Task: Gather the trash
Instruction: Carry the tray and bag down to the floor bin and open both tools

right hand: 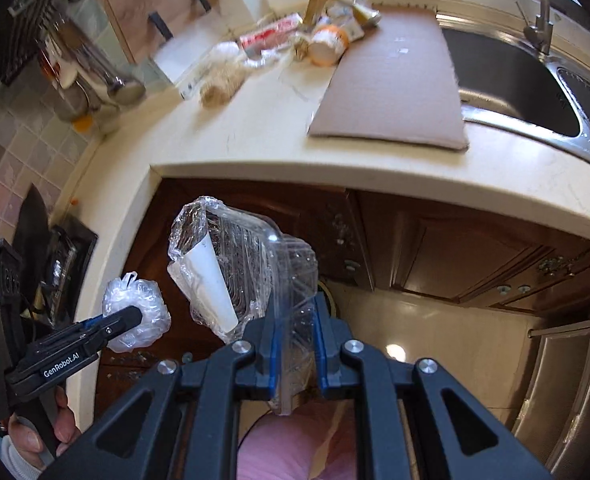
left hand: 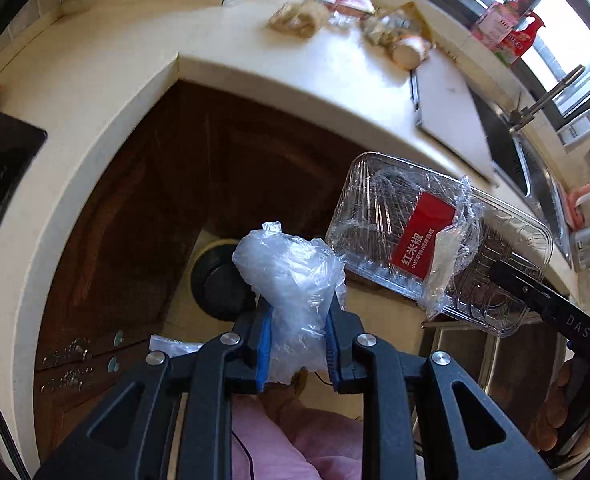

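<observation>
Crinkled clear plastic wrap sat pinched between the pads of my left gripper, and to its right my right gripper had clamped the edge of a clear plastic tray, both above the floor before the counter.

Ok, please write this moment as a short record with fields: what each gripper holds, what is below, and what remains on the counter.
left gripper: shut on crumpled plastic bag
right gripper: shut on clear plastic tray, red label, loose film
below: dark round bin on the floor
counter: trash pile at the back, cardboard sheet beside the sink
</observation>
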Motion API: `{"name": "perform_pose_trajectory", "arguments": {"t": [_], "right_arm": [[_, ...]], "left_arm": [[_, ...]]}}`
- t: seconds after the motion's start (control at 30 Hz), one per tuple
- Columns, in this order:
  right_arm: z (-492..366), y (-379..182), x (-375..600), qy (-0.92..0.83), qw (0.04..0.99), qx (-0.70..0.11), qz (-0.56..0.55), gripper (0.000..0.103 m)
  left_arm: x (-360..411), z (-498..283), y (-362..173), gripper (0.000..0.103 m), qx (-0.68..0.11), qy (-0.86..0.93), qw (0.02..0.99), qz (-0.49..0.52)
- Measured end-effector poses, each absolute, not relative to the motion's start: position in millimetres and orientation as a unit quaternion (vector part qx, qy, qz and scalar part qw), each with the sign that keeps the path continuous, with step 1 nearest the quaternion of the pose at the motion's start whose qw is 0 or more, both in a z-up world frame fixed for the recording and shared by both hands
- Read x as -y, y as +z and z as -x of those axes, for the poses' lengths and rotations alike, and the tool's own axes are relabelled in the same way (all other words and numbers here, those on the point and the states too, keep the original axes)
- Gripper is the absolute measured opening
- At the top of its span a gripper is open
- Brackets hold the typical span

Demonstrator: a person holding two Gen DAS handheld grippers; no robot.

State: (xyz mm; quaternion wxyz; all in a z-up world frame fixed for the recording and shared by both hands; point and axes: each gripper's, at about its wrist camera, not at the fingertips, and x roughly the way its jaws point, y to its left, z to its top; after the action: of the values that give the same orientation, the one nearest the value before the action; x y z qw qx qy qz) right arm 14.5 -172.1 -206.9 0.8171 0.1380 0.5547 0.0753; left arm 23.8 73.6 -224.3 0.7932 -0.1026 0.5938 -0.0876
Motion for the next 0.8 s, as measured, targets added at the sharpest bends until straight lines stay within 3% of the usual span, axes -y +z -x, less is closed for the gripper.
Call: {"name": "perform_pose_trajectory", "arguments": {"t": [0.57, 0.8], "right_arm": [[-47, -458, 94, -0.077, 0.746, -0.655, -0.094, 0.014], [-63, -510, 83, -0.087, 0.732, -0.671, -0.084, 0.014]], "left_arm": [[-96, -80, -483, 0.023, -0.7, -0.072, 0.706, 0.083], [-88, -101, -534, 0.042, -0.718, -0.04, 0.692, 0.063]]}}
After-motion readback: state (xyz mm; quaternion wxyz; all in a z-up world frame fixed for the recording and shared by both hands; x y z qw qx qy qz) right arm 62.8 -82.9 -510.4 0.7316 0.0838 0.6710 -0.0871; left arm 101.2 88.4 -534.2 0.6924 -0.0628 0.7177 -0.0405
